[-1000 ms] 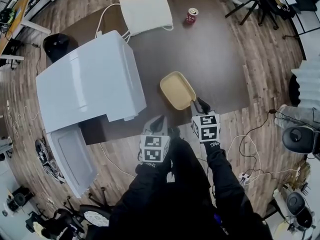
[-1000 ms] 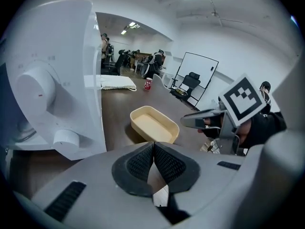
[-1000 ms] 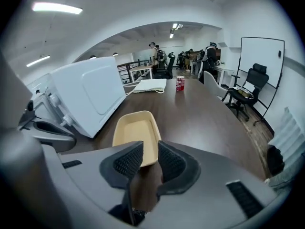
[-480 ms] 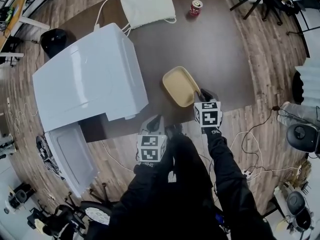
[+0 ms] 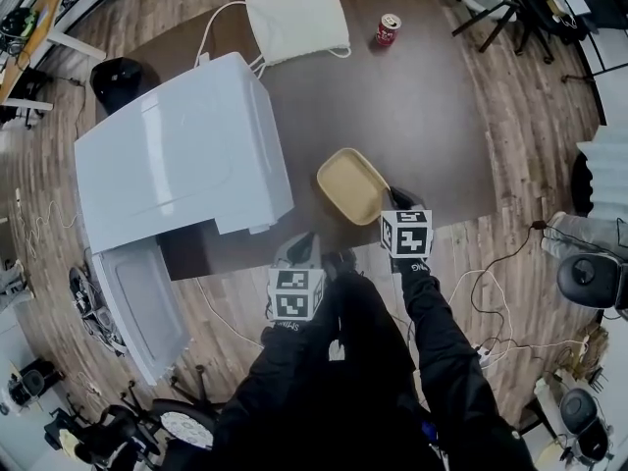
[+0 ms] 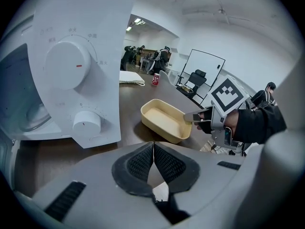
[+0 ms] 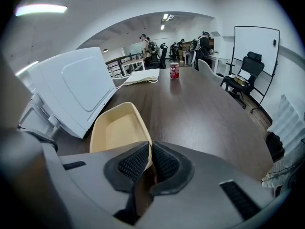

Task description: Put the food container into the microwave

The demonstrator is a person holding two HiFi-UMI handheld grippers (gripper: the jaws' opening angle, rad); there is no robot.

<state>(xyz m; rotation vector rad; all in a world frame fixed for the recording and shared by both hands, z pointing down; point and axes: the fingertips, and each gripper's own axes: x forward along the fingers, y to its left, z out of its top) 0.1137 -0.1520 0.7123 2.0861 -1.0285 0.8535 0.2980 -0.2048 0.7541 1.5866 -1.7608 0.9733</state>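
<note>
Now the right gripper [image 5: 391,197] pinches the rim of the shallow beige plastic food container [image 5: 351,183] beside the white boxy microwave [image 5: 182,160]. The left gripper [image 6: 153,161] has its jaws together, empty.

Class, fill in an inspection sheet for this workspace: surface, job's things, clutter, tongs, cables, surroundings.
Surface: dark brown table, mostly bare.
Job's things: beige food container, empty, near the table's front edge; white microwave, door open.
Clutter: red can and white pad at the far end.
Tongs: left tongs shut, empty; right tongs shut on the container's rim.
Cables: white cord from the pad; cables on the floor.
Surroundings: wood floor, office chair, whiteboard.
</note>
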